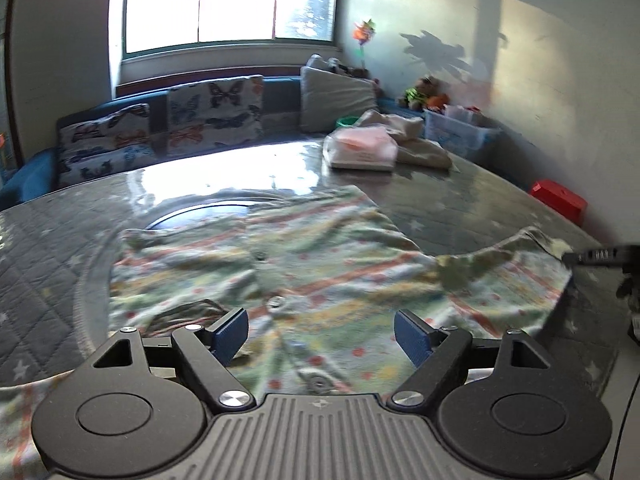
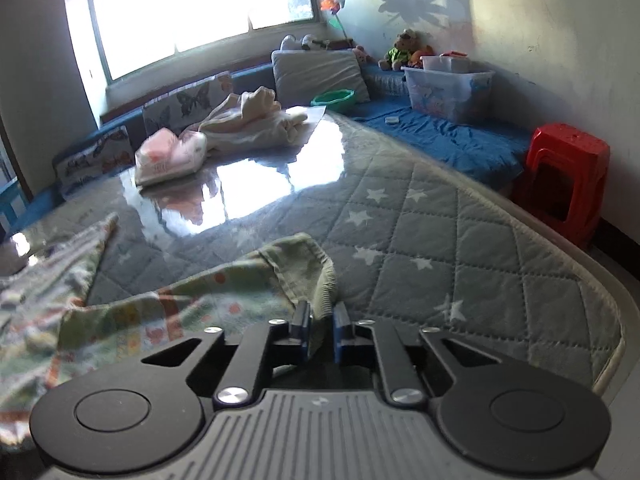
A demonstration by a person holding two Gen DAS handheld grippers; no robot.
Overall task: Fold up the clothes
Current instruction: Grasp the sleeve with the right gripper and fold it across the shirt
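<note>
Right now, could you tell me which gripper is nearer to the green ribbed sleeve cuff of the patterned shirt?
Right. The right gripper is shut on the green ribbed sleeve cuff. The left gripper is open over the patterned shirt, away from that cuff.

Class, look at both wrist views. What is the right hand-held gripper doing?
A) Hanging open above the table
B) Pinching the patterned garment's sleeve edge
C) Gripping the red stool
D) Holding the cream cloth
B: the right hand-held gripper has its jaws closed on the patterned garment at the sleeve edge.
</note>
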